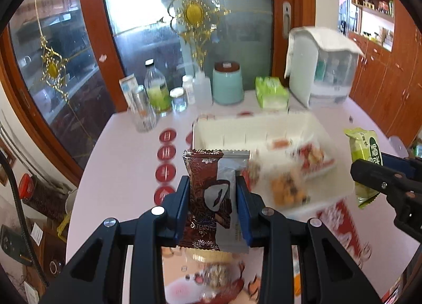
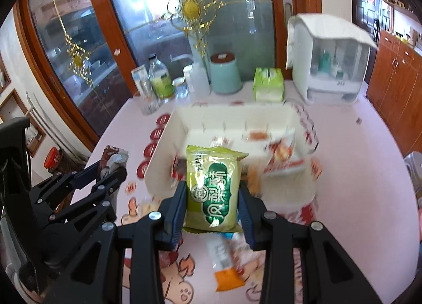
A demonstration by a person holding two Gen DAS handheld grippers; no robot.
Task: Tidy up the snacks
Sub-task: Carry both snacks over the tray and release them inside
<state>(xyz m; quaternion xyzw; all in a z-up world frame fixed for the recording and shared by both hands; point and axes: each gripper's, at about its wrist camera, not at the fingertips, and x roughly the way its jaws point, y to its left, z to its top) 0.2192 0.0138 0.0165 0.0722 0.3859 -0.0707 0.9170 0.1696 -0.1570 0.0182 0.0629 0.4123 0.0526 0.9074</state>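
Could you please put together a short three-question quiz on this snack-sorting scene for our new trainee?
1. True or false: both claws hold a packet.
2. Which claw grips the green packet: A left, B right?
3. Fill in: the white bin on the table already holds several ____.

Key:
1. True; the left claw grips the brown packet, the right claw the green one.
2. B.
3. Snacks.
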